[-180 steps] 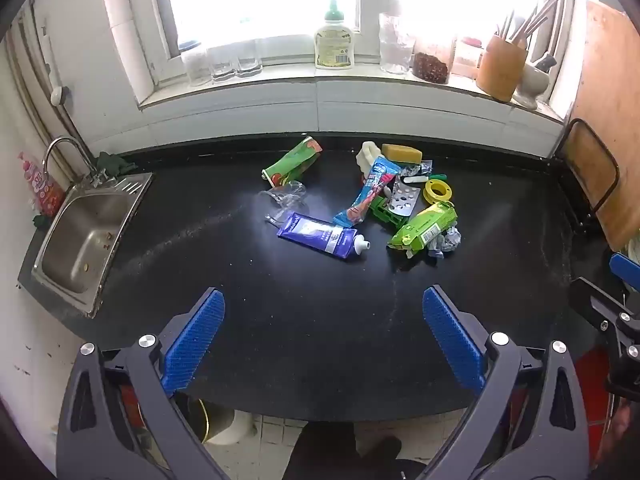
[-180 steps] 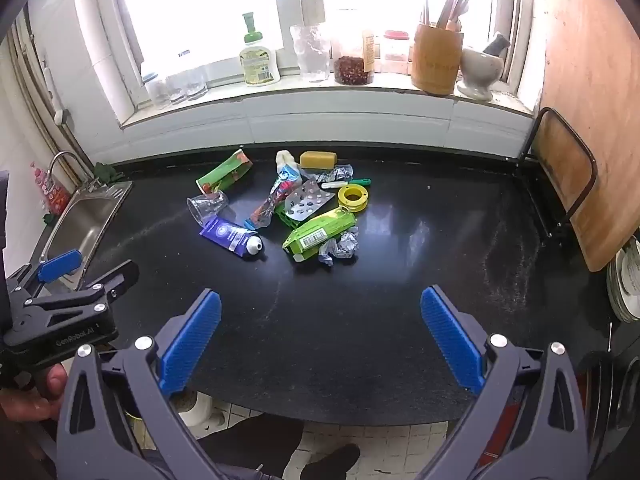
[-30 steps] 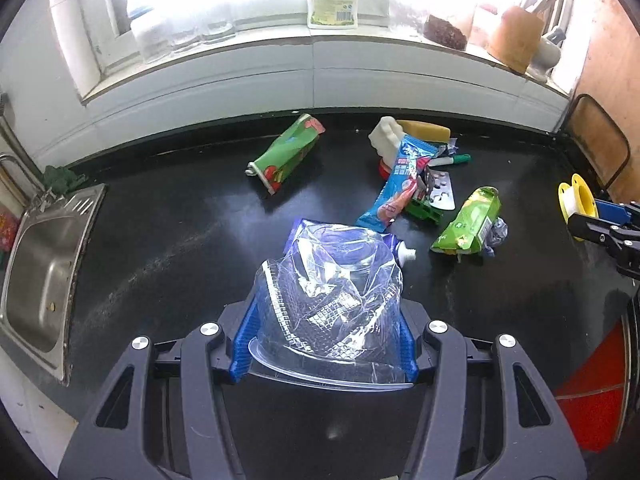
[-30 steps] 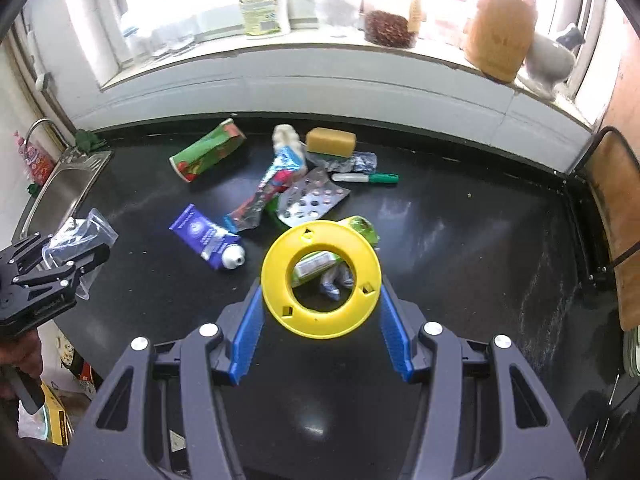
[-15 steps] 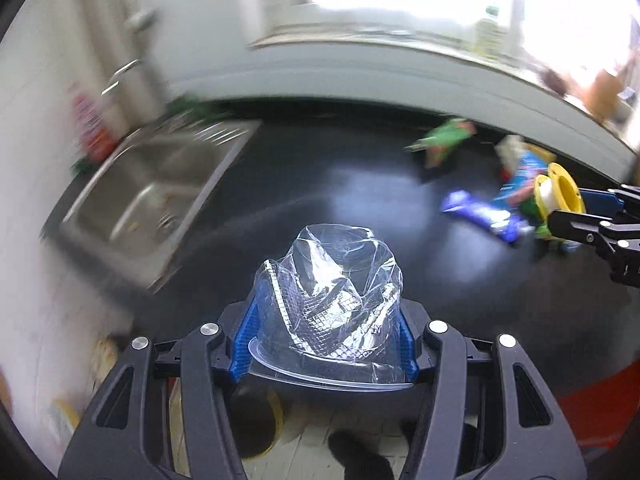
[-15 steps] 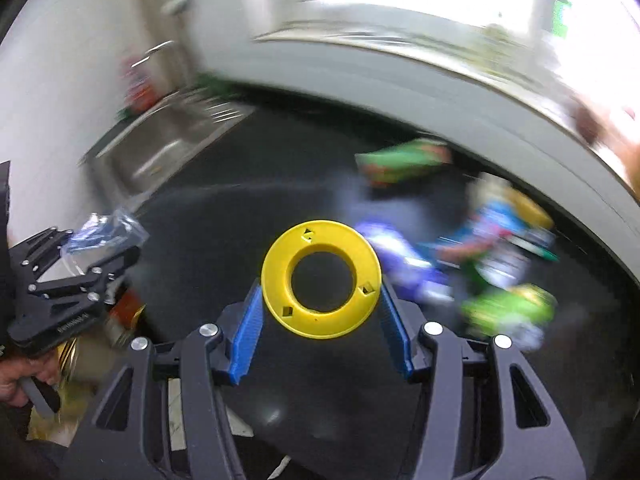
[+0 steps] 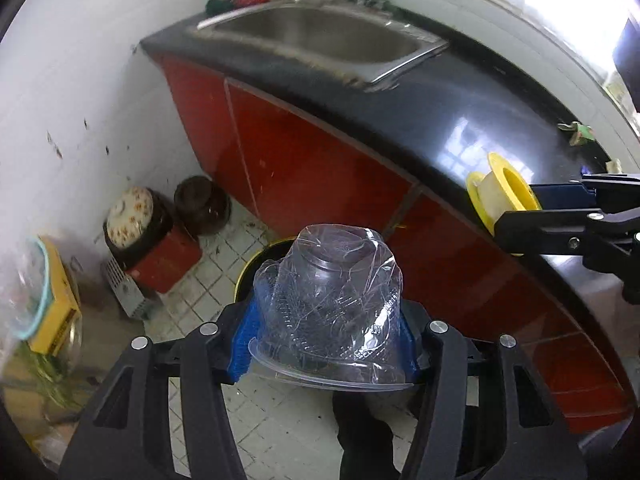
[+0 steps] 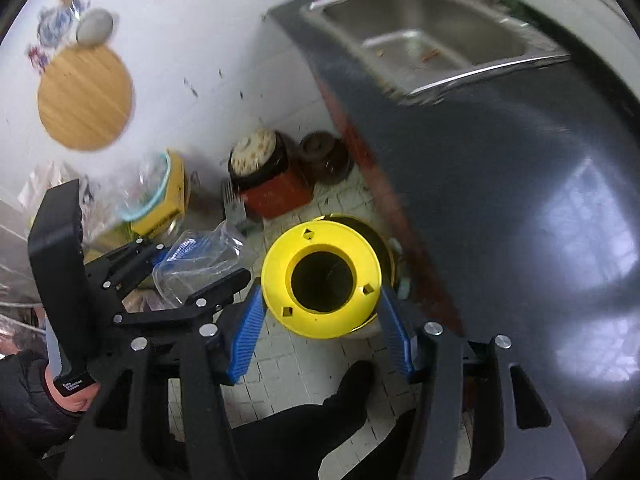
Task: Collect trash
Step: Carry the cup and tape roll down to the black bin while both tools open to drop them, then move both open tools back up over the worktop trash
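My left gripper [image 7: 326, 334] is shut on a crumpled clear plastic cup [image 7: 328, 304] and holds it above the floor. Behind the cup stands a yellow-rimmed bin [image 7: 246, 270], mostly hidden. My right gripper [image 8: 322, 314] is shut on a yellow tape spool [image 8: 322, 278] and holds it over the same bin [image 8: 386, 250], whose dark inside shows through the spool's hole. The spool [image 7: 502, 196] and right gripper also show at the right of the left wrist view. The left gripper with the cup [image 8: 200, 264] shows at the left of the right wrist view.
A black counter [image 7: 420, 120] with a steel sink [image 7: 320, 36] runs above red cabinet doors [image 7: 312, 168]. On the tiled floor stand a brown jar [image 7: 202, 204], a red container with a patterned lid [image 7: 136, 232] and a yellow box [image 7: 56, 308]. A shoe [image 8: 348, 384] is below the grippers.
Both grippers have swung left and down from the counter to the floor beside the cabinets. The cup and the spool stayed held. The bin has come into view.
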The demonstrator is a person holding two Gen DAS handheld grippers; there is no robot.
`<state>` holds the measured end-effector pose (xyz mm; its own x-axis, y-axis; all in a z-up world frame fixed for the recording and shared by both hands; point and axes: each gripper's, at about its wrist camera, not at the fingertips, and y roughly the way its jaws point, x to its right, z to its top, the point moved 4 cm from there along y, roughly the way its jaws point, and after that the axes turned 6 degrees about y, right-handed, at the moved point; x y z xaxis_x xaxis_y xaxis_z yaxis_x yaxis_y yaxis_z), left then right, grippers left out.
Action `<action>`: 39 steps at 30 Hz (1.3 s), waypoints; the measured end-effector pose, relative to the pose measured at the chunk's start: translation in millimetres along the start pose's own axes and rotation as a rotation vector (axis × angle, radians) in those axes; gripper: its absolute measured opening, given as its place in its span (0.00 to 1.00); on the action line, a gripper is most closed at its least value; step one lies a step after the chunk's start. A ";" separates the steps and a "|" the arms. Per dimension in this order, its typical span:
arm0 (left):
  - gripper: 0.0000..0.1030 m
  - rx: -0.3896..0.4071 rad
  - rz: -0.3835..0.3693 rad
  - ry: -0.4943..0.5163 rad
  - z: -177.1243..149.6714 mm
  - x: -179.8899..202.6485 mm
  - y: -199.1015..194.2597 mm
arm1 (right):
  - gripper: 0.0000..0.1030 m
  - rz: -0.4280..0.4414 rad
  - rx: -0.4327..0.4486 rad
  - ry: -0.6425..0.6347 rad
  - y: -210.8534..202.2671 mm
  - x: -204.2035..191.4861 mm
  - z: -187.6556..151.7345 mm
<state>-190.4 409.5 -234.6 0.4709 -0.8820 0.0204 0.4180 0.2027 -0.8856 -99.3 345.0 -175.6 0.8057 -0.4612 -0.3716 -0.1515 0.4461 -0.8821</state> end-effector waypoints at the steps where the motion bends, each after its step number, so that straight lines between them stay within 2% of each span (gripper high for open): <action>1: 0.53 -0.007 -0.004 -0.005 -3.7 -6.0 9.2 | 0.53 -0.001 -0.021 0.005 10.9 -4.5 0.8; 7: 0.54 -0.038 -0.037 -0.030 -18.6 -26.3 46.0 | 0.53 -0.039 -0.095 0.012 55.7 -6.0 8.9; 13: 0.57 -0.045 -0.068 -0.043 -19.3 -36.5 62.0 | 0.53 -0.068 -0.111 -0.001 71.6 -7.5 17.4; 14: 0.63 -0.045 -0.073 -0.047 -18.5 -37.4 63.6 | 0.54 -0.069 -0.113 -0.002 73.8 -7.9 18.9; 15: 0.71 -0.045 -0.067 -0.049 -17.9 -39.3 64.6 | 0.63 -0.070 -0.116 -0.001 77.5 -9.4 20.2; 16: 0.74 -0.047 -0.063 -0.051 -18.0 -39.9 65.9 | 0.71 -0.072 -0.112 0.001 78.5 -10.2 21.8; 23: 0.77 -0.056 -0.047 -0.052 -19.0 -47.8 68.0 | 0.73 -0.065 -0.103 0.010 71.8 -7.4 23.9; 28: 0.83 -0.050 -0.016 -0.043 -14.5 -45.1 51.3 | 0.76 -0.068 -0.050 0.030 30.7 5.4 18.4; 30: 0.90 -0.031 -0.004 -0.026 -8.3 -37.9 35.8 | 0.81 -0.078 0.008 0.050 -0.3 16.9 15.0; 32: 0.92 -0.020 0.017 0.007 0.9 -24.3 19.7 | 0.86 -0.099 0.072 0.087 -34.7 34.9 10.5; 36: 0.93 0.021 0.014 0.104 34.5 26.3 -17.5 | 0.91 -0.202 0.227 0.179 -123.0 91.4 -11.5; 39: 0.94 0.066 -0.050 0.189 67.4 82.0 -37.0 | 0.92 -0.312 0.319 0.258 -180.8 135.8 -33.7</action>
<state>-114.9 358.4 -168.9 0.2970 -0.9544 -0.0297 0.4901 0.1791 -0.8530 18.2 175.9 -76.3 0.6113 -0.7657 -0.2001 0.2879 0.4506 -0.8450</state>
